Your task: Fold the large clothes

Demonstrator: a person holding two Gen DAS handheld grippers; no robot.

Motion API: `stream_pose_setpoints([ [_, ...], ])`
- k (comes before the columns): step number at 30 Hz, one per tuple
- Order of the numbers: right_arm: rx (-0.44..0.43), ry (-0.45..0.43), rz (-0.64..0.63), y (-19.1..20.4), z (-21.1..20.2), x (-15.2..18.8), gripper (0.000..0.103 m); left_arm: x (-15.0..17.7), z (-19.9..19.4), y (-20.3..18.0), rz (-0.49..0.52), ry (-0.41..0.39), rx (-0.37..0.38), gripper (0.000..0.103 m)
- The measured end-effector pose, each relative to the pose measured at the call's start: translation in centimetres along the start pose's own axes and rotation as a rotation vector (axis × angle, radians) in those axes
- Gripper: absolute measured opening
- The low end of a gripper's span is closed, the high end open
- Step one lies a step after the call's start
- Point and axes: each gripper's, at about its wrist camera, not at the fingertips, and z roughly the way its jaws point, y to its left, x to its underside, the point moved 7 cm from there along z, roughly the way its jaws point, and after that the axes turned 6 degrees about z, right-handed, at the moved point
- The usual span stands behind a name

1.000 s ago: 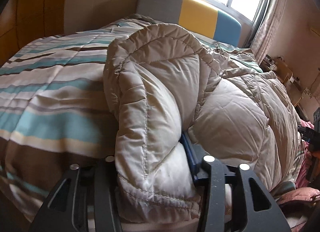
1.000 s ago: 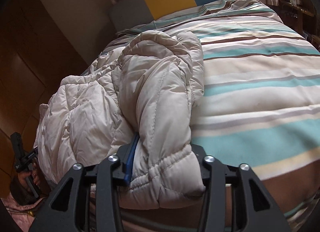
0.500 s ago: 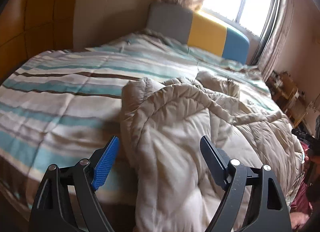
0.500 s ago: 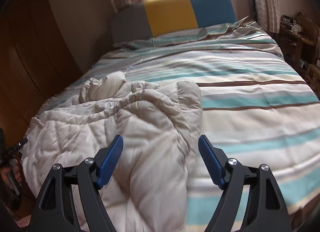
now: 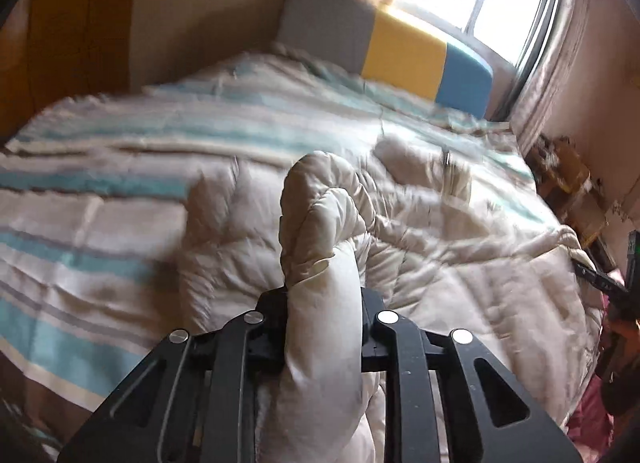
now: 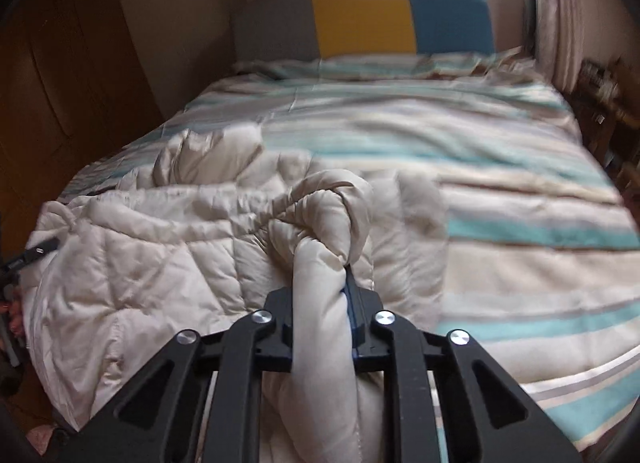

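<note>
A beige quilted puffer jacket [image 5: 440, 247] lies spread and rumpled on the striped bed, near its foot. It also shows in the right wrist view [image 6: 160, 247]. My left gripper [image 5: 322, 295] is shut on a thick fold of the jacket, which bulges up between the jaws. My right gripper [image 6: 322, 291] is shut on another bunched fold of the same jacket. Most of both pairs of pads is hidden by fabric; a strip of blue pad shows on the right one.
The bed has a teal, brown and cream striped cover [image 6: 500, 167] and a grey, yellow and blue headboard [image 6: 368, 19] under a window. Wooden wardrobe panels [image 6: 60, 95] stand on one side. A cluttered shelf [image 5: 568, 175] stands by the other side.
Both grippers let go of the jacket a second ago, stood open over it, and have now shut again on new folds nearer the jacket's edge.
</note>
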Motion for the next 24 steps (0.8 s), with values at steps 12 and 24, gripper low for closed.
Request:
stream_pose_setpoints([
  [12,0.006,-0.16,0.063,-0.2,-0.9,-9.7,0.014,-11.2,-2.0,0.0,0.002,-0.248,-0.112,0.017],
  [24,0.198,-0.11,0.022,-1.5,8.9,-9.8,0.017,-12.0,9.3,1.1,0.101,-0.116,-0.343,0.017],
])
